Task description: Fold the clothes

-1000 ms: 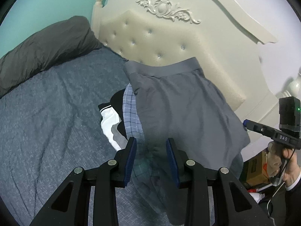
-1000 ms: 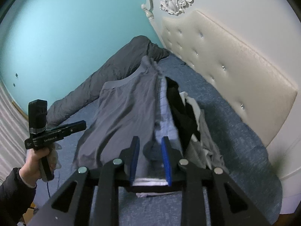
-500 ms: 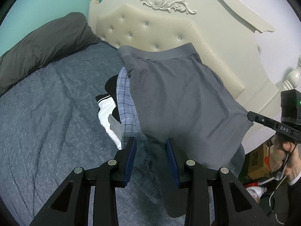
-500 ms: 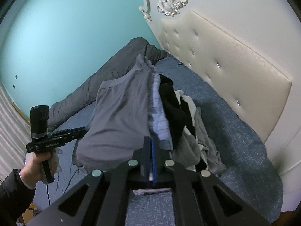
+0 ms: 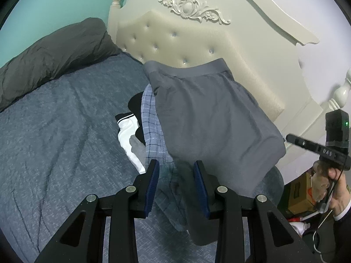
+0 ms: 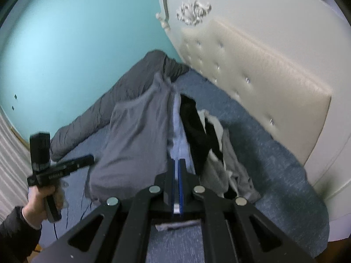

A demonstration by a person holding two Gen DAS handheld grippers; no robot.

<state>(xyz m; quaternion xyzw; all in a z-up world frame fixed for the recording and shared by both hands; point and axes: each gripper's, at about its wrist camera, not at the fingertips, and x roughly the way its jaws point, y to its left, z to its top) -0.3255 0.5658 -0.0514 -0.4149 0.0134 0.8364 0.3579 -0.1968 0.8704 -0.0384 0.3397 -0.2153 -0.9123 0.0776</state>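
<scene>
A pile of clothes lies on the blue bed: grey shorts point(image 5: 210, 118) with an elastic waistband on top, a blue checked garment point(image 5: 151, 129) under them, and black and white pieces point(image 5: 127, 135) beside. My left gripper point(image 5: 176, 175) is open, its jaws astride the near hem of the pile, holding nothing. In the right wrist view the grey shorts point(image 6: 136, 140) and the pale checked garment point(image 6: 176, 135) are lifted off the bed, and my right gripper point(image 6: 176, 171) is shut on the checked garment's edge. Black and white clothes point(image 6: 206, 142) hang beside it.
A cream tufted headboard point(image 5: 193, 39) stands behind the pile. A dark grey duvet point(image 5: 50, 52) lies rolled along the teal wall. The blue bedsheet point(image 5: 54, 135) spreads to the left. Cardboard boxes point(image 5: 300, 192) sit on the floor beyond the bed's right edge.
My right gripper closed on the clothes' edge and lifted the pile. The left gripper stayed open at the near hem while the shorts shifted slightly.
</scene>
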